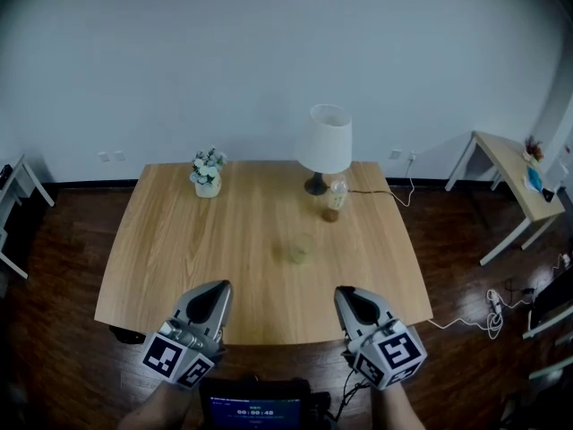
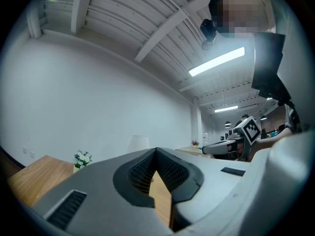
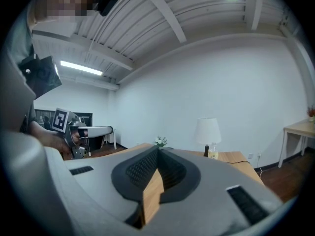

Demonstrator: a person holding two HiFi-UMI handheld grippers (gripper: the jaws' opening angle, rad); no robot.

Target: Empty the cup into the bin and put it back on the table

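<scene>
Small clear plastic cup (image 1: 300, 250) upright near the middle of the light wooden table (image 1: 170, 240), well ahead of the 2 grippers. Left gripper (image 1: 218, 292) and right gripper (image 1: 347, 296): jaws pressed together, nothing between. No bin in view. Cannot tell whether the cup is emptied. Likely start or finish.

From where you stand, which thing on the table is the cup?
Take the wooden table, then the white lamp at its far side. Nearer than the lamp and the bottle beside it, the cup stands alone near the middle. It is low and see-through, shorter than the bottle.
</scene>
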